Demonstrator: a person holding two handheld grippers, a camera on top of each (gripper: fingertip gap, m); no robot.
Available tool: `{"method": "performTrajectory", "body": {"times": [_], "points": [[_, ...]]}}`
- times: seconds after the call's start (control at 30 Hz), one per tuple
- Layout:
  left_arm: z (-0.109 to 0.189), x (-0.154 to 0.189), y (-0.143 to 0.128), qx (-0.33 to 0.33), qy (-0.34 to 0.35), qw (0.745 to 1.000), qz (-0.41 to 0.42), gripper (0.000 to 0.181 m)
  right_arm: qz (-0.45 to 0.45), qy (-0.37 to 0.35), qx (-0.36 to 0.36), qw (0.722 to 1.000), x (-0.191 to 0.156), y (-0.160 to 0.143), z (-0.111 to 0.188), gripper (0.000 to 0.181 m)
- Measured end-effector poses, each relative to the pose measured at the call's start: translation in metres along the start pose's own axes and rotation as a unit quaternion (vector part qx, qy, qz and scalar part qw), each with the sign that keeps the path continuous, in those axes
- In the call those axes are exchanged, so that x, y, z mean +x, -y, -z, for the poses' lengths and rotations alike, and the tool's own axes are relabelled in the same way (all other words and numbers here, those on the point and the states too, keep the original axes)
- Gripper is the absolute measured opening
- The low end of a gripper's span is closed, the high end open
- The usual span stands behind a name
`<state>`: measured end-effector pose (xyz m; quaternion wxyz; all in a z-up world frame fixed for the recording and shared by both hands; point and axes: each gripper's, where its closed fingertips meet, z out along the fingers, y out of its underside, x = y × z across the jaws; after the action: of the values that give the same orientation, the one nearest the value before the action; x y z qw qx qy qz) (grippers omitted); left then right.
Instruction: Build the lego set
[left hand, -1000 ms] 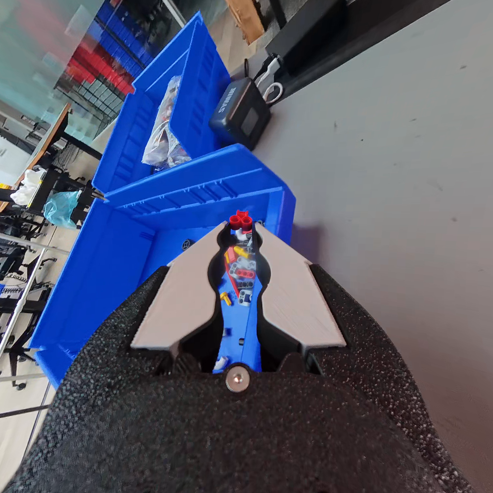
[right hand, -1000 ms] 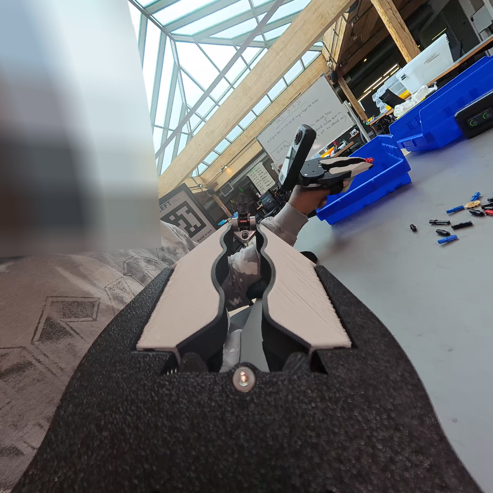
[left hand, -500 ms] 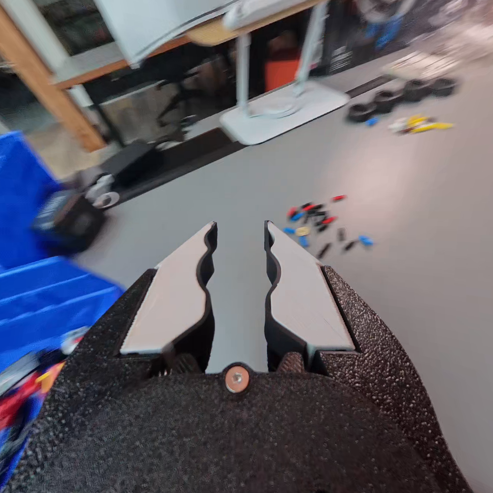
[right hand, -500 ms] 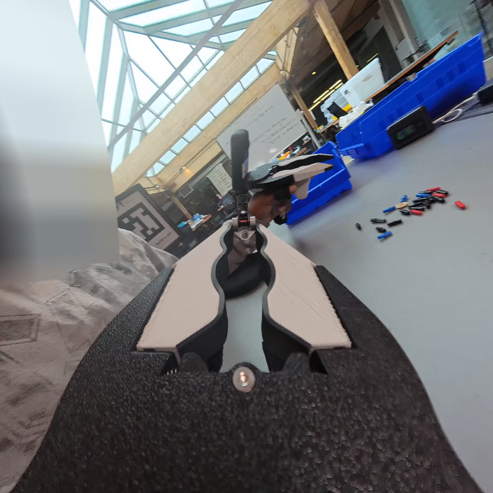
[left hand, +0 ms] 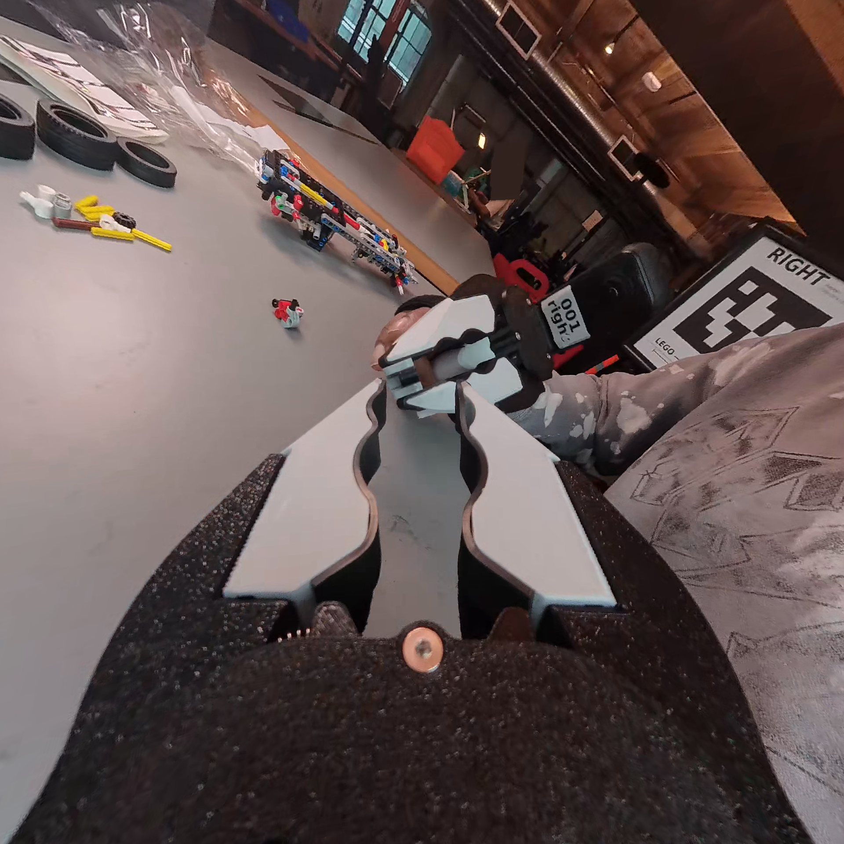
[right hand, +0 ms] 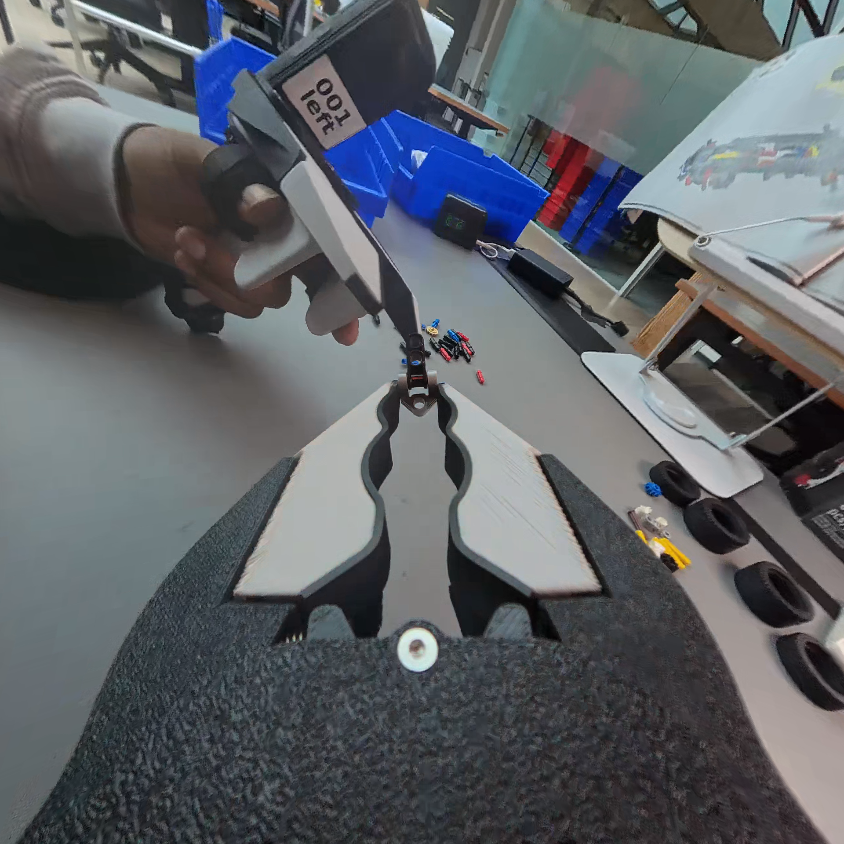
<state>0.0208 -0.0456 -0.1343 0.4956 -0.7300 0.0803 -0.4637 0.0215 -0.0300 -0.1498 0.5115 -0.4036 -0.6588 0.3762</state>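
Note:
My right gripper [right hand: 416,388] is shut on a small grey, red and black lego piece [right hand: 416,397] that sticks up past its fingertips, just above the grey table [right hand: 137,434]. It also shows in the left wrist view [left hand: 393,381], held in a hand. My left gripper [left hand: 420,390] is open and empty, with its tips on either side of the right gripper's tip. In the right wrist view one of its fingers [right hand: 406,315] reaches the top of the piece. A long, partly built lego frame [left hand: 333,219] lies farther back on the table.
A pile of small pins [right hand: 450,345] lies beyond the piece. A small red part [left hand: 287,313], yellow axles [left hand: 105,224] and black tyres [left hand: 91,132] lie on the table. Blue bins [right hand: 466,187], a black device [right hand: 459,221] and a booklet stand [right hand: 676,411] stand behind. The tips of both grippers are at nearly the same place.
My left gripper held a red piece over the blue bin, opened, and swung across the table to meet the right gripper. The right gripper tipped down toward the table, still gripping its piece.

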Motion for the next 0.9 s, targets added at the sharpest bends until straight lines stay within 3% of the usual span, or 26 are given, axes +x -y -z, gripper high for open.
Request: {"method": "performTrajectory", "body": {"times": [0.3, 0.4, 0.53, 0.63, 0.77, 0.9], "points": [[0.000, -0.006, -0.010, -0.040, 0.042, 0.997, -0.056, 0.014, 0.196, -0.060, -0.048, 0.978, -0.009, -0.001, -0.005, 0.015], [0.000, 0.000, -0.014, -0.058, 0.040, 0.991, -0.110, 0.008, 0.226, -0.065, -0.045, 0.971, -0.014, 0.002, -0.004, 0.016], [0.007, 0.019, -0.009, -0.040, 0.023, 0.970, -0.238, 0.007, 0.181, -0.065, 0.019, 0.981, -0.013, 0.024, 0.004, 0.019], [0.011, 0.034, -0.008, -0.025, 0.019, 0.946, -0.324, 0.008, 0.096, -0.003, 0.067, 0.993, -0.022, 0.035, 0.010, 0.023], [0.009, 0.036, -0.016, -0.038, 0.020, 0.932, -0.360, 0.008, -0.008, 0.081, 0.096, 0.992, -0.032, 0.039, 0.017, 0.025], [0.007, 0.035, -0.020, -0.045, 0.023, 0.930, -0.363, 0.008, -0.016, 0.088, 0.085, 0.992, -0.031, 0.034, 0.017, 0.018]]}}
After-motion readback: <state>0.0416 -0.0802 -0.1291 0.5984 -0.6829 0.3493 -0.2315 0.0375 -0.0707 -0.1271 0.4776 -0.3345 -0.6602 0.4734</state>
